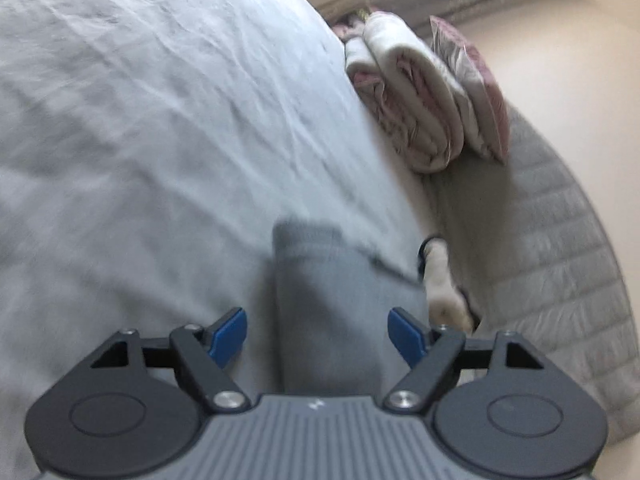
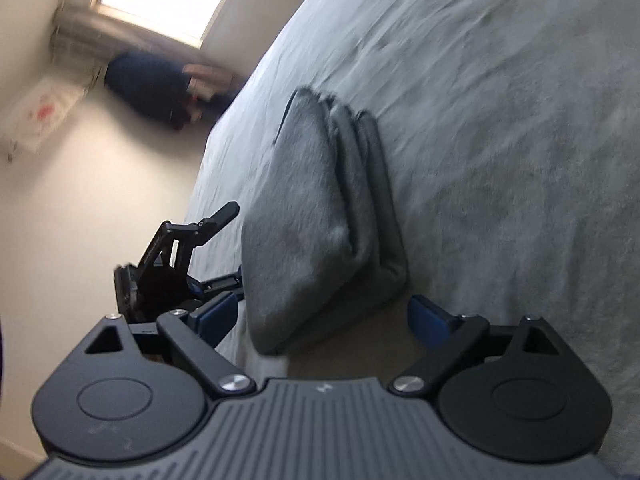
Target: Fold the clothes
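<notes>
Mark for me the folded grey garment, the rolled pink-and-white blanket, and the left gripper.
Folded grey garment (image 2: 316, 216), right wrist view, on its broad top face.
Rolled pink-and-white blanket (image 1: 412, 100), left wrist view, on its white outer layer.
Left gripper (image 1: 318, 334), left wrist view, midway between its blue pads.

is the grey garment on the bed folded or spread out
Folded: the grey garment lies as a compact bundle with stacked layers along one edge.
</notes>
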The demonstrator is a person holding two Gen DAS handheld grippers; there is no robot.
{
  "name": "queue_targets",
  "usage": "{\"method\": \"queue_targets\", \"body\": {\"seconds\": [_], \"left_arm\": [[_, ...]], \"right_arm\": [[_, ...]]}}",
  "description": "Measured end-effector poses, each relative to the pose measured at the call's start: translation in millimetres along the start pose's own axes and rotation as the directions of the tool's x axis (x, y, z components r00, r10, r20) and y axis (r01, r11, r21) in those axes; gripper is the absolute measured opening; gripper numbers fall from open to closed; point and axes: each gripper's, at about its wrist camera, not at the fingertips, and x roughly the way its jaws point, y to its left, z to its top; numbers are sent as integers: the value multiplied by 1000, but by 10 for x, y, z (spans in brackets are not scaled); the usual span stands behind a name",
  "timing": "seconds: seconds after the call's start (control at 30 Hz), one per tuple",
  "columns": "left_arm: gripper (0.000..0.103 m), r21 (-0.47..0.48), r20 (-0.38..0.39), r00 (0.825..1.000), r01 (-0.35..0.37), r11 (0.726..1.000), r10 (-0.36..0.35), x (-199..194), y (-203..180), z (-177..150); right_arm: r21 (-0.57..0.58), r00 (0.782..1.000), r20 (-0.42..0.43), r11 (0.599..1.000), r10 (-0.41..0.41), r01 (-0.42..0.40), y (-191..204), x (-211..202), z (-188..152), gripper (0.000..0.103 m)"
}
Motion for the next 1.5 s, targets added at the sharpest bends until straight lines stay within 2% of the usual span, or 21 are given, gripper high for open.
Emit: {"method": "queue_targets", "body": {"seconds": [0.1,0.2,0.4,0.5,0.57,0.6,0.67,0.7,0.73,0.77,0.8,0.87,1.03,1.2,1.4,1.5], "left_arm": [[78,-2,22,1000,18,1000,-18,185,-20,145],[77,17,-6,999,50,999,-50,381,-62,253],[77,181,-131,991,56,982,-32,649,-272,508],[77,251,-197,979,93,964,-43,741,-346,578],[77,281,-249,967,118,952,-47,817,-369,563],[77,297,-273,961,128,946,-45,857,-376,545],[75,329,-266,964,118,937,-28,866,-407,479],[70,328,-248,969,90,940,-6,883,-423,444],[54,326,-231,973,63,943,15,899,-438,408],[47,324,-214,976,35,946,37,916,-454,373],[44,319,-196,979,14,948,51,927,-478,353],[33,292,-168,984,-15,956,66,870,-513,309],[28,212,-109,989,-73,975,98,716,-609,200],[26,160,-68,989,-120,980,132,523,-776,-43],[25,40,-92,979,-179,983,182,263,-923,-465],[24,23,-93,975,-202,979,204,129,-1020,-637]], "right_arm": [[53,998,67,999,-3,0,-5,12,-32,94],[61,994,113,998,-3,-4,5,27,-59,94],[23,989,147,1000,7,-10,51,73,-110,93],[19,989,149,1000,5,-8,43,61,-138,83],[41,989,148,999,15,-21,-16,47,-127,67],[57,989,148,998,20,-29,-53,37,-122,63],[92,989,146,995,35,-49,-128,33,-99,48],[106,989,141,993,43,-58,-160,42,-77,46],[112,990,134,991,53,-69,-163,47,-46,42],[117,990,128,990,64,-79,-166,49,-16,39],[111,989,130,990,75,-90,-161,19,3,37],[98,986,140,989,95,-109,-134,-103,-10,32],[88,978,164,985,132,-147,-74,-278,82,30],[155,973,193,975,130,-161,-168,-464,201,29],[187,972,201,969,122,-160,-177,-688,254,28],[191,972,202,969,120,-159,-200,-770,266,28]]}}
